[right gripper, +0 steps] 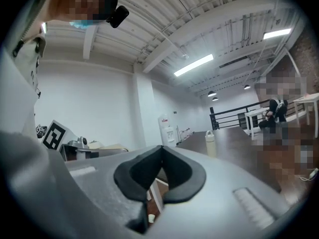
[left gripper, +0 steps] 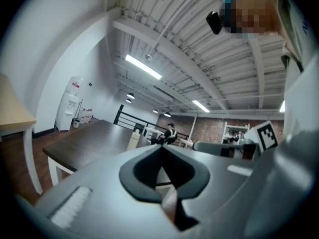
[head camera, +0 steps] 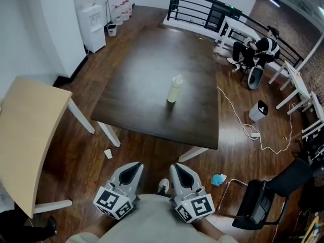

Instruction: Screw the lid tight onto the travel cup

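Hanging back with left gripper (head camera: 135, 166) and right gripper (head camera: 178, 167) both pressed together, empty, well apart from the cup (head camera: 173, 91) standing on the table (head camera: 147, 59). Could easily tip that tall cup by reaching in without opening, or twisting the lid (head camera: 177, 79) unbraced

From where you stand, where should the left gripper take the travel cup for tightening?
Left gripper: probably mid-body of the travel cup, coming level from the near table edge. The cup stands upright, slim and straight-sided. That leaves the lid free for the right gripper. Both are shut now; open first.
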